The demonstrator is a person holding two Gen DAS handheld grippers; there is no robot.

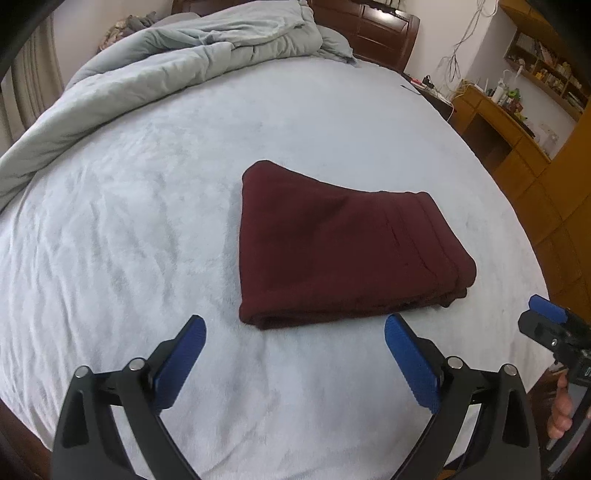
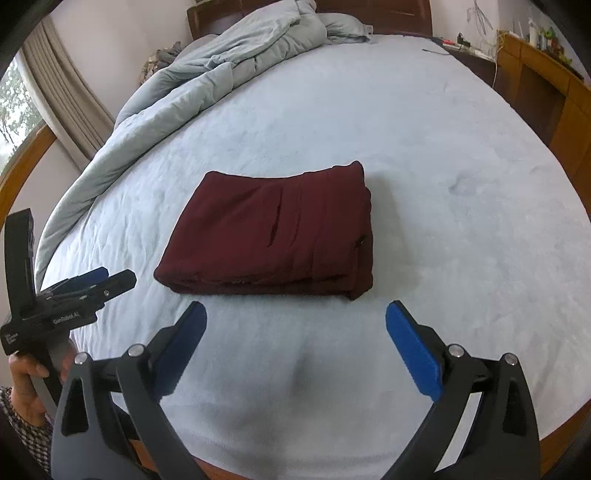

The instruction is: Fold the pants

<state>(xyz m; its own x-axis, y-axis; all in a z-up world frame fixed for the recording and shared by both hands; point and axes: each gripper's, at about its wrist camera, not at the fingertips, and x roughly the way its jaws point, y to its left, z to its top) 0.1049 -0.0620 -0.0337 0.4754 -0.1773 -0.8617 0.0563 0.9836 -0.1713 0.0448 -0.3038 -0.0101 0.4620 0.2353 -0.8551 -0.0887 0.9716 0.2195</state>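
Dark maroon fleece pants [image 1: 340, 247] sit folded mid-frame, so the left gripper [image 1: 295, 332] and right gripper [image 2: 295, 321] hang below, spread wide and empty, looks done.

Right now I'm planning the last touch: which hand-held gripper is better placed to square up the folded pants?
Right, probably. The right hand-held gripper faces the folded maroon pants squarely, open and empty. The left hand-held gripper is also open but offset toward their left end.

A pale blue bed sheet [image 1: 155, 206] covers the bed. A grey duvet [image 1: 177, 62] lies bunched near the dark headboard [image 1: 384, 33]. Wooden shelves [image 1: 517, 122] stand beside.
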